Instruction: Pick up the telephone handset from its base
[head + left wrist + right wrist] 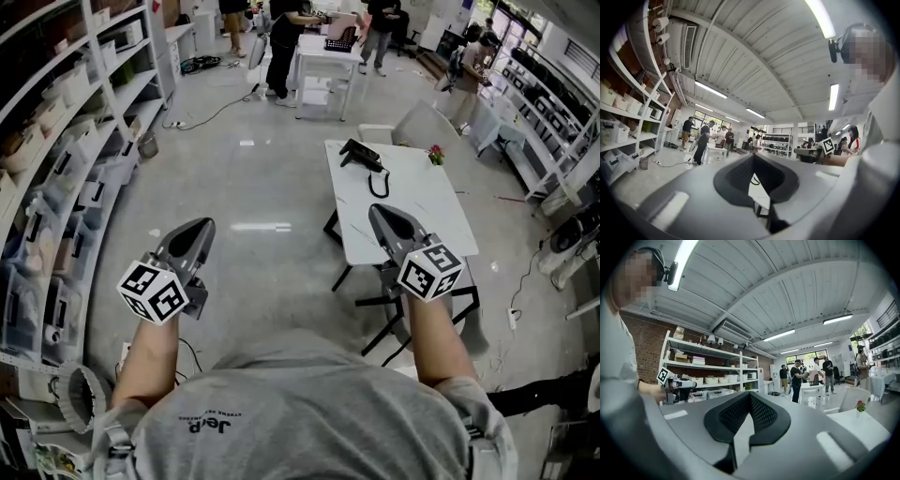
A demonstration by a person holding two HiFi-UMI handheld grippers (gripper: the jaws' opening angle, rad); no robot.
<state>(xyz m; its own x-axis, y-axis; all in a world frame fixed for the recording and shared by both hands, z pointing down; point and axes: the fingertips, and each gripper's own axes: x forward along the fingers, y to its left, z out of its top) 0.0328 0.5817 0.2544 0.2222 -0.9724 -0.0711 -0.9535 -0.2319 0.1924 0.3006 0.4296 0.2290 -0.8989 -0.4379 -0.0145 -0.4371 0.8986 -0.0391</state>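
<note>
The black telephone [361, 155], handset lying on its base, sits at the far end of a white table [412, 216], with its coiled cord [378, 184] trailing toward me. Both grippers are held level in front of my chest, well short of the phone. My left gripper [199, 228] hangs over the floor left of the table, shut and empty. My right gripper [378, 214] is over the table's near left part, also shut and empty. In the left gripper view the jaws [752, 158] meet, as they do in the right gripper view [750, 394].
Shelves with storage bins [66, 187] line the left side. A white chair [424, 122] stands behind the table, and a small flower pot [435, 155] sits on its far right corner. Several people stand at a far table [323, 56]. Cables lie on the floor [202, 117].
</note>
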